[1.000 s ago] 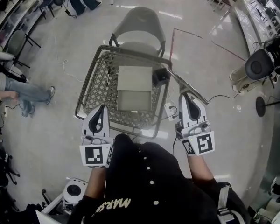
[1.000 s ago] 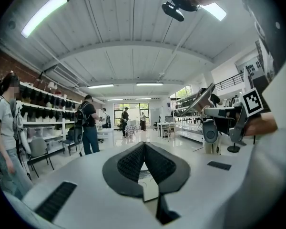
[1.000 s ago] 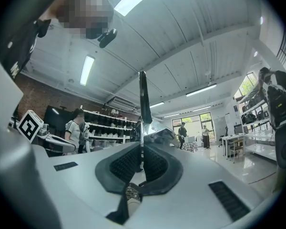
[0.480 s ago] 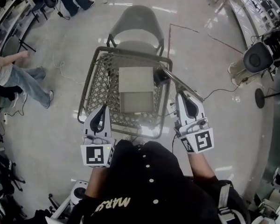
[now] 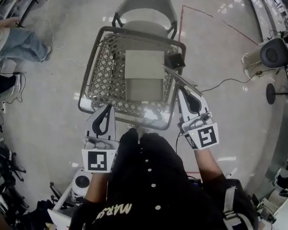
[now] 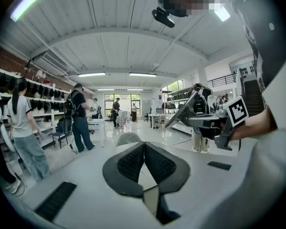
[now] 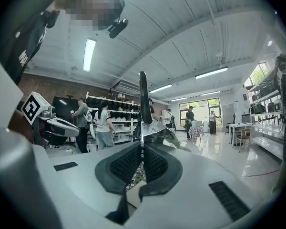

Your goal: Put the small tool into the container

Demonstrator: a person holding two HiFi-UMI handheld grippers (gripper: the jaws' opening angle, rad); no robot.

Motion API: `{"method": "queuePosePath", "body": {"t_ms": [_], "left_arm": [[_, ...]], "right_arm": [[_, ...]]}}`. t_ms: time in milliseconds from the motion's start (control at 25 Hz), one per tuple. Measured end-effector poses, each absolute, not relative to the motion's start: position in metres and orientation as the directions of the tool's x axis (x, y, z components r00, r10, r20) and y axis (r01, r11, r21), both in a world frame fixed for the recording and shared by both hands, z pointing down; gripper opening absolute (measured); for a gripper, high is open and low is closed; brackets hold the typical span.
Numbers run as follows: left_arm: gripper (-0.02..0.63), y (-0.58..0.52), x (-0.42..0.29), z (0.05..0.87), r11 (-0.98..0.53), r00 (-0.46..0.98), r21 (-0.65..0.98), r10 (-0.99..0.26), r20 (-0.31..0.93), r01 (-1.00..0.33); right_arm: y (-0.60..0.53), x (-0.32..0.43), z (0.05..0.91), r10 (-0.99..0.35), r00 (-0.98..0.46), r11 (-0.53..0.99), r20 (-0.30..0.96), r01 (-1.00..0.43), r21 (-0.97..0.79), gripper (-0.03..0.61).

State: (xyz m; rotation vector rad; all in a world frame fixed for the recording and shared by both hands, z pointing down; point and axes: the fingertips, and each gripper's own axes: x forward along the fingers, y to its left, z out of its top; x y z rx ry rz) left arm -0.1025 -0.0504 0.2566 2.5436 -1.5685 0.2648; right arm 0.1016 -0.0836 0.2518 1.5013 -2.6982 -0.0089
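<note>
Left gripper (image 5: 105, 111), jaws together on nothing, waits at the near rim of the grey wire-mesh cart (image 5: 90, 71); a pale rectangular box (image 5: 144, 63) sits mid-cart. Right gripper (image 5: 183, 91) pinches the thin flat metal tool (image 5: 175, 75) over the cart's right rim, angled boxward, presumably for lowering in.

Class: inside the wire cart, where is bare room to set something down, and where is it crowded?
Free: the mesh floor between the cardboard box and the cart's left wall. Crowded: the right side, where a black object sits beside the box, close to the flat tool held in the right tongs.
</note>
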Motion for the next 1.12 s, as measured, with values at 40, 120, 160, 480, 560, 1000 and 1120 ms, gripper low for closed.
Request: {"method": "queuePosePath", "body": {"t_ms": [40,120,160,480,560,1000,1120], "left_arm": [[0.026,-0.048,-0.102,0.262,-0.450,0.444,0.030,-0.865,0.235,-0.892],[0.026,-0.044,-0.101,0.271,-0.457,0.451,0.037,-0.857,0.248,-0.889],[0.026,-0.042,-0.101,0.275,-0.457,0.453,0.046,-0.854,0.256,-0.888],[0.026,-0.038,-0.102,0.318,-0.475,0.472,0.083,-0.809,0.350,-0.876],[0.026,-0.034,-0.101,0.330,-0.477,0.475,0.096,-0.793,0.381,-0.874],[0.026,-0.032,-0.098,0.388,-0.471,0.480,0.145,-0.744,0.465,-0.870],[0.026,-0.029,-0.096,0.405,-0.469,0.487,0.168,-0.728,0.482,-0.867]], "right_arm": [[-0.085,0.100,0.260,-0.845,-0.531,0.533,0.057,-0.845,0.029,0.015],[-0.088,0.098,0.277,-0.838,-0.539,0.543,0.088,-0.839,0.024,0.015],[-0.089,0.097,0.287,-0.833,-0.543,0.547,0.107,-0.837,0.019,0.015],[-0.113,0.082,0.366,-0.777,-0.584,0.604,0.236,-0.797,0.015,0.015],[-0.115,0.075,0.384,-0.747,-0.606,0.630,0.272,-0.777,0.001,0.015],[-0.126,0.048,0.488,-0.591,-0.687,0.760,0.423,-0.650,0.006,0.015],[-0.123,0.041,0.515,-0.546,-0.697,0.787,0.465,-0.617,-0.001,0.015]]}}
